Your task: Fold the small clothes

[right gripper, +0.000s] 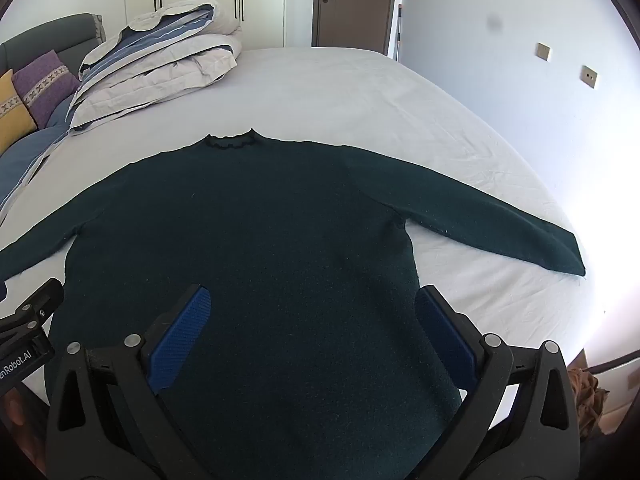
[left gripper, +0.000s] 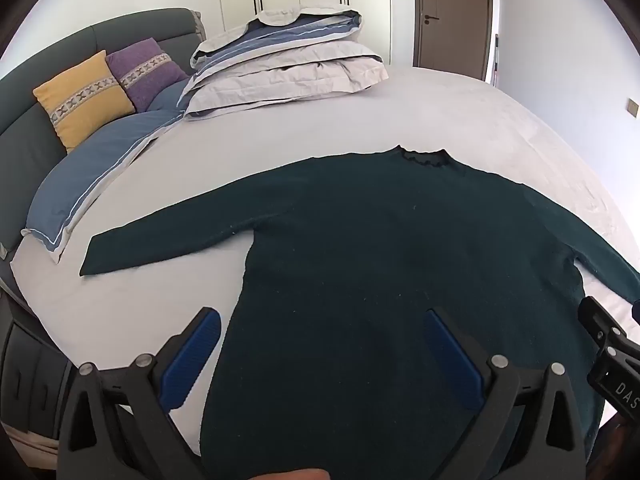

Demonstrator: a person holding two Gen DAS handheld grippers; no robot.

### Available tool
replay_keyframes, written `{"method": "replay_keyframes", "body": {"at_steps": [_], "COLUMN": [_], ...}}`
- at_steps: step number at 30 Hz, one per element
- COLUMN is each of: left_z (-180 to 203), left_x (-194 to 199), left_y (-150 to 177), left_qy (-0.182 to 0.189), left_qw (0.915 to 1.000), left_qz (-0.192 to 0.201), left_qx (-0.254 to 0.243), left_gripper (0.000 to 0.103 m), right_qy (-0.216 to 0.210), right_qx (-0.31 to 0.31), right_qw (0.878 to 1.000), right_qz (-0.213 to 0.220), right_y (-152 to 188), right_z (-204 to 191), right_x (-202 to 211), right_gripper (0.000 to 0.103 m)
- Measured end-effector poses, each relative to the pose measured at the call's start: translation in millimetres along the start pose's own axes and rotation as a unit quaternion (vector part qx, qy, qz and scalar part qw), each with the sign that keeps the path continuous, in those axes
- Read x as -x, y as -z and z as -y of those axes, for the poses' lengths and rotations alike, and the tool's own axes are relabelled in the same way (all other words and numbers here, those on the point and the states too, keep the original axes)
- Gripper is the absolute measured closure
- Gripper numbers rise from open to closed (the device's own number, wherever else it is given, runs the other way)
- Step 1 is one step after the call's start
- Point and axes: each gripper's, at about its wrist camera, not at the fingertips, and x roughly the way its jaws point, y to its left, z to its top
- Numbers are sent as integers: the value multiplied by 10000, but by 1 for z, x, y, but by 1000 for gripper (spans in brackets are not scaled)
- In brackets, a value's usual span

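White sheets cover the big bed (left gripper: pixel 400 96), and a dark green sweater (left gripper: pixel 400 248) lies flat on it, front down or up I cannot tell. Its frilly neck (left gripper: pixel 424 157) points to 12 o'clock, away from the camera. One sleeve (left gripper: pixel 160 246) stretches out toward 9 o'clock and the other sleeve (right gripper: pixel 500 220) toward 3 o'clock.

Up at 11 o'clock sits a folded quilt (left gripper: pixel 288 64), with a yellow pillow (left gripper: pixel 82 98) and a purple pillow (left gripper: pixel 144 70) beside it near the grey headboard (left gripper: pixel 48 68). A brown door (left gripper: pixel 454 12) stands at 1 o'clock.

The left gripper (left gripper: pixel 322 356) hangs over the sweater's bottom part with its blue pads spread wide, and nothing is in them. The right gripper (right gripper: pixel 316 332) is just beside it, wide apart too, holding nothing.
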Motion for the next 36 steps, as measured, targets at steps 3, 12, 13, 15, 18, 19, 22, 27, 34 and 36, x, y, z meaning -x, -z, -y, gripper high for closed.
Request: {"method": "replay_keyframes", "body": {"at_steps": [3, 12, 13, 15, 18, 19, 22, 27, 34, 36], "left_z": [0, -1, -2, -4, -2, -2, -4, -2, -2, -2], "left_x": [0, -3, -3, -3, -4, -5, -4, -4, -4, -4], "left_y": [0, 1, 0, 1, 4, 4, 4, 6, 7, 7], "left_qy": [8, 5, 7, 12, 5, -1, 15, 6, 6, 7], "left_qw": [10000, 10000, 10000, 10000, 10000, 10000, 10000, 10000, 10000, 10000], "left_qz": [-8, -36, -39, -49, -51, -49, -60, -64, -69, -67], "left_qx": [3, 0, -1, -3, -20, -28, -29, -58, -65, -61], "left_gripper": [0, 0, 0, 0, 0, 0, 0, 0, 0, 0], "right_qy": [14, 2, 5, 8, 9, 7, 11, 9, 2, 3], "right_qx": [4, -10, -5, -4, -12, -9, -9, -12, -13, -14], "right_qw": [10000, 10000, 10000, 10000, 10000, 10000, 10000, 10000, 10000, 10000], "right_qz": [13, 3, 1, -3, -2, -8, -5, -16, -16, -20], "right_y": [0, 0, 0, -1, 2, 1, 2, 2, 3, 3], "right_z": [0, 0, 0, 0, -3, -3, -3, -2, 0, 3], "right_x": [0, 1, 1, 1, 2, 1, 1, 0, 0, -2], "right_gripper": [0, 0, 0, 0, 0, 0, 0, 0, 0, 0]}}
